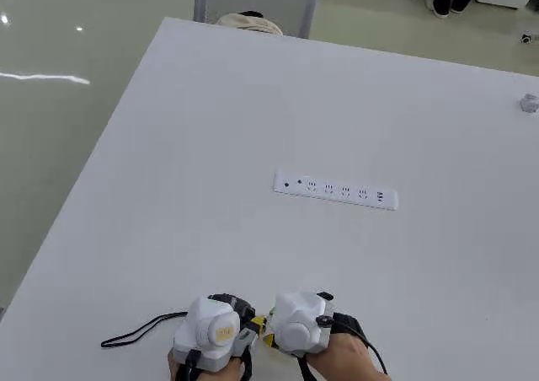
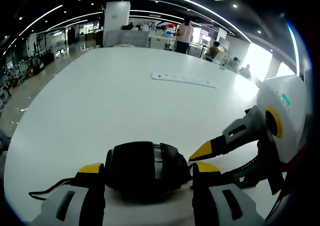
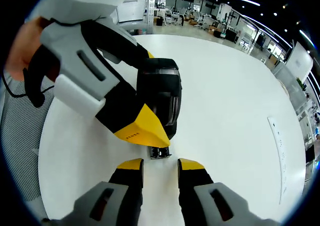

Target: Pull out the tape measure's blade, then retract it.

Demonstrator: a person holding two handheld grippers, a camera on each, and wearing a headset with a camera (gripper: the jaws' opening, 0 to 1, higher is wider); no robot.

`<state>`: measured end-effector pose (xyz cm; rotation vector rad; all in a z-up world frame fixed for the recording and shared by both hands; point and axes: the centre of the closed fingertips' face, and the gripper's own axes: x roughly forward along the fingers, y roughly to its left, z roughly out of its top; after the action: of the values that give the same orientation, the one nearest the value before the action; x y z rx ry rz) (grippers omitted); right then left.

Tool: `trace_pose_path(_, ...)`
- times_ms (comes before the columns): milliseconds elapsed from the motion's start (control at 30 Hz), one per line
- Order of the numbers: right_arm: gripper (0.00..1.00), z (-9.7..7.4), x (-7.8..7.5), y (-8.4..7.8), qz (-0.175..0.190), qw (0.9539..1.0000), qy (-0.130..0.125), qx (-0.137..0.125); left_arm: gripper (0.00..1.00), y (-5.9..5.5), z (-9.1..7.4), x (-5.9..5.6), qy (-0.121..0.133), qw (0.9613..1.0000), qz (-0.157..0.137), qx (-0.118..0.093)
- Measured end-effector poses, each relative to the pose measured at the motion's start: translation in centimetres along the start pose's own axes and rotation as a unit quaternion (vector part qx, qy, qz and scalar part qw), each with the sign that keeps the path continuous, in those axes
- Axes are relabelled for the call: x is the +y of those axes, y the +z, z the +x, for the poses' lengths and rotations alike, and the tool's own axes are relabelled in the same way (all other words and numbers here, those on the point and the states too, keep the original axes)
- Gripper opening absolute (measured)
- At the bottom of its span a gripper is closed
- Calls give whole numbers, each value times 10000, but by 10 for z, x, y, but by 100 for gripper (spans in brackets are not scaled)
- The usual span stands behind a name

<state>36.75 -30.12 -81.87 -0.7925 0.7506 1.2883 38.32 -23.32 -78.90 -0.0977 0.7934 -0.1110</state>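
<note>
While the tape measure [image 2: 145, 158] rests low on the table [image 1: 253, 111] by its near edge, clamped across its black case by the left gripper [image 2: 147, 173], its mouth faces the right gripper [image 3: 161, 166]. What looks like the end hook [image 3: 159, 153] pokes out just ahead of that gripper's tips. The right jaws stand narrowly apart and hold nothing, flanking the hook's line, so the pull should run straight back along the right gripper's axis, with the power strip [image 1: 335, 190] well clear.
</note>
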Motion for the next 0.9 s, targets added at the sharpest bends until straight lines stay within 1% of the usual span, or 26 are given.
trace_pose_path(33,29,-1,0,1,76,10000,-9,-31,69,0,0,-1,-4,10000,5,-6)
trace_pose_path(167,32,-6,-1,1,179,9998,-86,-81,71,2,-1,-2,-32,10000,35,-29)
trace_pose_path(400,37,-14,-3,2,460,9984,-241,-212,73,3,-4,-5,-88,9998,179,-50)
trace_pose_path(533,39,-20,-1,4,643,9969,-309,-324,74,3,-8,-8,-130,9993,336,-29)
trace_pose_path(733,41,-28,3,4,821,9948,-411,-431,78,5,-14,-10,-150,9991,377,-72)
trace_pose_path(900,43,-40,3,3,1034,9918,-537,-532,80,2,-20,-9,-169,9989,429,-42)
